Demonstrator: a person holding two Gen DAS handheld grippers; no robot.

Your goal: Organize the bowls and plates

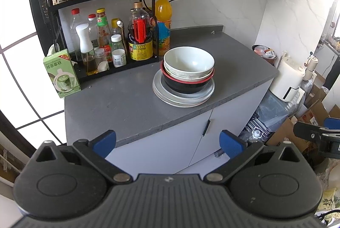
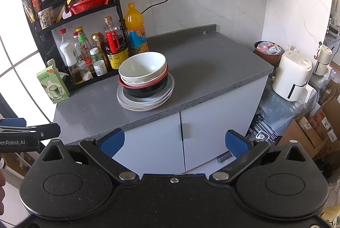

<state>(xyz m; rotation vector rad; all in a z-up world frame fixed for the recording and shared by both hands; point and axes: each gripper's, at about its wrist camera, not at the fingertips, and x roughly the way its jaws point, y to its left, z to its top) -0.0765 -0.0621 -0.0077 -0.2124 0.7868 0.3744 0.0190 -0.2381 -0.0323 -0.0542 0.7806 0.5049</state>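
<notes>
Hovering spread and empty — both the left hand-held gripper (image 1: pixel 167 142) and right hand-held gripper (image 2: pixel 175 141) — before stacked bowls (image 1: pixel 188 69).

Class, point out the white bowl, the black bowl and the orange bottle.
white bowl (image 1: pixel 187 60): left wrist view, inside wall.
black bowl (image 2: pixel 146 87): right wrist view, outer side under the red rim.
orange bottle (image 1: pixel 163 9): left wrist view, upper body.

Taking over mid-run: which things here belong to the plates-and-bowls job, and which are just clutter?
Job: white bowl, black bowl with red rim, stacked plates, all one pile on the counter.
Clutter: sauce bottles, orange drink bottle, green carton, white appliance.
</notes>
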